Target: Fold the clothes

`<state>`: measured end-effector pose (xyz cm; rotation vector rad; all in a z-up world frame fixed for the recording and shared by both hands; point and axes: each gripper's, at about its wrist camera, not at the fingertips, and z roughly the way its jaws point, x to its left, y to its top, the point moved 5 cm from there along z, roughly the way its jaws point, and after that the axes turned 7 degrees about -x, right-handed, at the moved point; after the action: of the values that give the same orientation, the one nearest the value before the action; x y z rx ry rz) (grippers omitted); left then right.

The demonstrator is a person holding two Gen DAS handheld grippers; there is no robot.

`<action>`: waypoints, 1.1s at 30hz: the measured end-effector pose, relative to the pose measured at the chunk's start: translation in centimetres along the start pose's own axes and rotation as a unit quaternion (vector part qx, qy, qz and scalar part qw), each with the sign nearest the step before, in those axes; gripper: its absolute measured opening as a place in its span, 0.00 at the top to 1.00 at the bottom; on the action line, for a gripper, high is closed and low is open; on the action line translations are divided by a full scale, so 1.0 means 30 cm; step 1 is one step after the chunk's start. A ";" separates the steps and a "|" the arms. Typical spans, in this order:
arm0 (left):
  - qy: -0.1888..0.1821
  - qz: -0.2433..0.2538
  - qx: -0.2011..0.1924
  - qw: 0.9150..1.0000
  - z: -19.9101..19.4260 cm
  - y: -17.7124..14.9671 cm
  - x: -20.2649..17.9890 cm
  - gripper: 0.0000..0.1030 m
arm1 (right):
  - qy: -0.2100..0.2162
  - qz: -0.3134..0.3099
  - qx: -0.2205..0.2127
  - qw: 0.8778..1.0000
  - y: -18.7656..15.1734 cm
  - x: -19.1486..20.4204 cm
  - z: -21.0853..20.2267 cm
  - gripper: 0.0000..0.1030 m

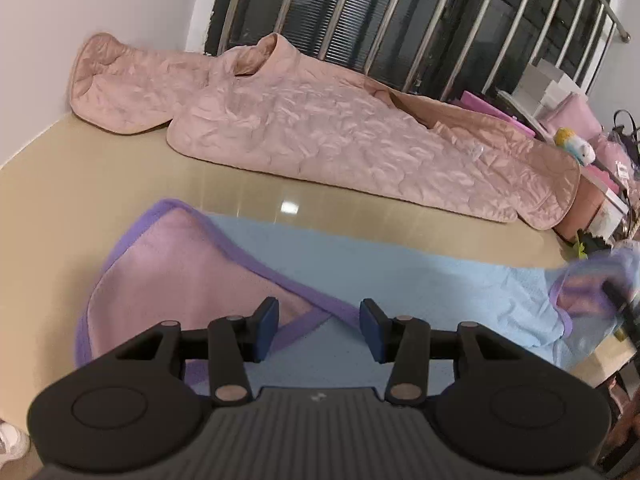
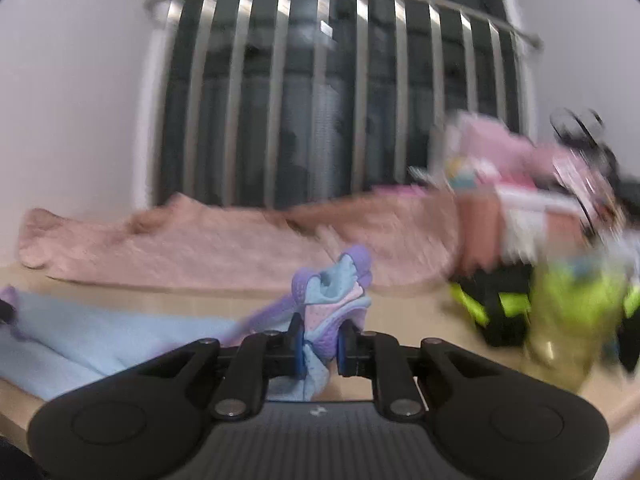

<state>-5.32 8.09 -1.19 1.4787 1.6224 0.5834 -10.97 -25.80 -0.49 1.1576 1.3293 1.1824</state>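
A light blue towel with a purple border lies on the beige table. Its left corner is folded over, showing the pink underside. My left gripper hovers open over that fold; the purple edge runs between its fingers without being pinched. My right gripper is shut on the towel's right corner, which bunches up between the blue pads and lifts off the table. In the left wrist view that raised corner is a blur at the right. The rest of the towel trails left.
A pink quilted jacket lies spread along the table's far side, below a barred window. Past the table's right end is clutter: boxes, a plush toy, and a black and neon-green bag. A white wall stands at the left.
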 end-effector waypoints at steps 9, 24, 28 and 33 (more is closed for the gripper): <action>0.033 -0.036 -0.025 0.999 -0.080 0.017 0.094 0.56 | 0.164 -0.077 0.073 0.981 -0.013 0.451 0.085 0.72; 0.061 -0.080 -0.035 0.994 -0.134 -0.013 0.201 0.53 | 0.178 0.095 0.122 0.972 -0.021 0.349 0.092 0.68; 0.096 -0.081 -0.052 0.991 -0.188 -0.009 0.223 0.53 | 0.178 0.015 0.124 0.976 -0.033 0.428 0.099 0.69; 0.168 -0.114 -0.089 0.975 -0.287 -0.031 0.285 0.39 | 0.233 0.045 0.094 0.967 0.187 0.387 0.152 0.38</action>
<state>-12.46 17.81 0.37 1.0867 1.9115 0.8571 -6.98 -13.53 4.06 1.1212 1.7892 1.4817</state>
